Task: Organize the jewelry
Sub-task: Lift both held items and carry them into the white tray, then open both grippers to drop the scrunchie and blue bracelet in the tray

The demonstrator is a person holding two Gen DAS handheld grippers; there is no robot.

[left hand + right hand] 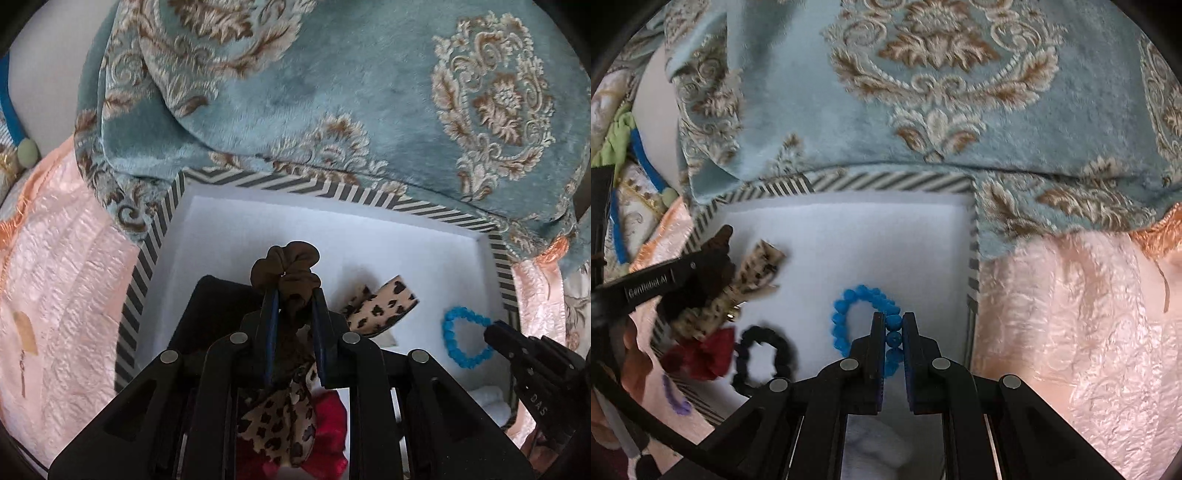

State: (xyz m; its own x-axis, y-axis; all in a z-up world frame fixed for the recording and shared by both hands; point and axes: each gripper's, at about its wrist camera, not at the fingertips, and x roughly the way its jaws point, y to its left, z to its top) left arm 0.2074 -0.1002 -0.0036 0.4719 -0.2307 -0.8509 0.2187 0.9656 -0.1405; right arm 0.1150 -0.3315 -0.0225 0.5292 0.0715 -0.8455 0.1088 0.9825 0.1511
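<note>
A white box with a striped rim lies on the bed. My left gripper is shut on a brown scrunchie with leopard-print tails, held over the box; it also shows in the right wrist view. My right gripper is shut on a blue bead bracelet above the box floor; in the left wrist view the bracelet hangs from the right gripper. A red scrunchie and a black scrunchie lie in the box.
A teal floral blanket lies over the box's far edge. A pink quilted bedspread surrounds the box. A black object sits inside at left. A purple item lies outside the near-left corner.
</note>
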